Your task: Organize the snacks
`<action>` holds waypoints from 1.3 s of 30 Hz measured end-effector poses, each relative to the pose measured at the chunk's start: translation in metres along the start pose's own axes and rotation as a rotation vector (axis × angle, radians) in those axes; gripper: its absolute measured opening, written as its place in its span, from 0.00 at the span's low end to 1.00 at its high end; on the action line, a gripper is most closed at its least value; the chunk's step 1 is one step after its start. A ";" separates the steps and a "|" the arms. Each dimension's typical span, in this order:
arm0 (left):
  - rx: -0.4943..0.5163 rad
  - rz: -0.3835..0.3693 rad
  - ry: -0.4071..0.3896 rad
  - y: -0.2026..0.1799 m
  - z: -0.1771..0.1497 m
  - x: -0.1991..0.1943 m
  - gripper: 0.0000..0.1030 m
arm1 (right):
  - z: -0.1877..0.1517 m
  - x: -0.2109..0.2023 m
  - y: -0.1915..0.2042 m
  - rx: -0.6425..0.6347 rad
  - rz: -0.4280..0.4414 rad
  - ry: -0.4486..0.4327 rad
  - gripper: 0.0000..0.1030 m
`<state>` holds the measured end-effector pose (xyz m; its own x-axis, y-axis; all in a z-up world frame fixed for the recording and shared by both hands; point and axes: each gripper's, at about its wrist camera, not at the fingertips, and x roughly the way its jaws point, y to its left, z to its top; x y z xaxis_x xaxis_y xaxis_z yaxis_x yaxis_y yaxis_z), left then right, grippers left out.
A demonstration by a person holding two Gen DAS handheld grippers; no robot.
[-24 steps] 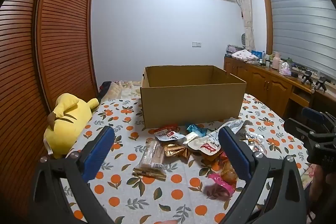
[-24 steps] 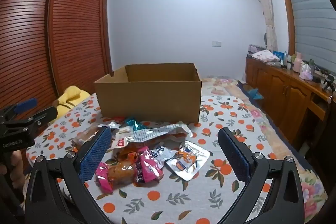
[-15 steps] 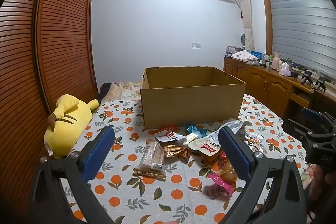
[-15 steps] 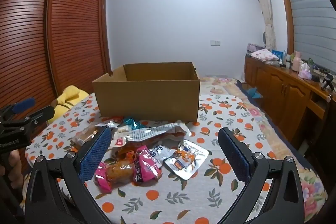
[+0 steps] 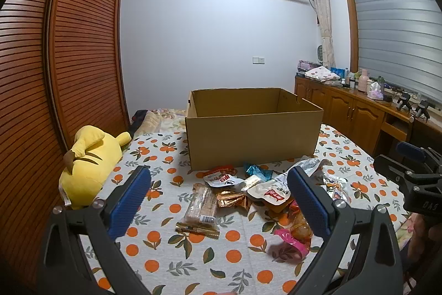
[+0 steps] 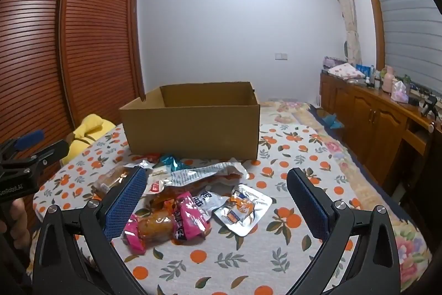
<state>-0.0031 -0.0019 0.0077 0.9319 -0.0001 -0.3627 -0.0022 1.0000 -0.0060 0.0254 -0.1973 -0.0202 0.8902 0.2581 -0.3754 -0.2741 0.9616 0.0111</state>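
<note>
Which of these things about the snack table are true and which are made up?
1. The brown cardboard box is open at the top. True.
2. The left gripper is squeezing a snack. False: its jaws stand wide open with nothing between the pads.
3. The yellow plush toy sits inside the box. False: it lies outside, off to the box's left.
4. The snack packets, such as the pink wrapped snack, lie on the orange-patterned cloth in front of the box. True.
5. The right gripper is shut. False: it is open and empty.
</note>
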 end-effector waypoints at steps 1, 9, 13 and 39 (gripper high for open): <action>0.001 0.000 -0.001 0.000 0.000 0.000 0.97 | 0.000 0.001 0.000 0.001 -0.004 0.002 1.00; 0.002 0.001 -0.003 0.000 -0.001 0.000 0.97 | 0.001 0.001 0.000 0.002 -0.003 0.002 1.00; 0.003 0.002 -0.003 0.000 0.000 -0.001 0.97 | 0.001 0.001 0.001 0.001 -0.004 0.003 1.00; 0.006 0.001 -0.008 0.003 0.002 -0.001 0.97 | 0.001 0.000 -0.001 0.006 -0.003 0.003 1.00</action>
<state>-0.0038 0.0009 0.0097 0.9347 0.0005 -0.3554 -0.0008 1.0000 -0.0005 0.0262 -0.1987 -0.0189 0.8899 0.2546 -0.3785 -0.2689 0.9630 0.0156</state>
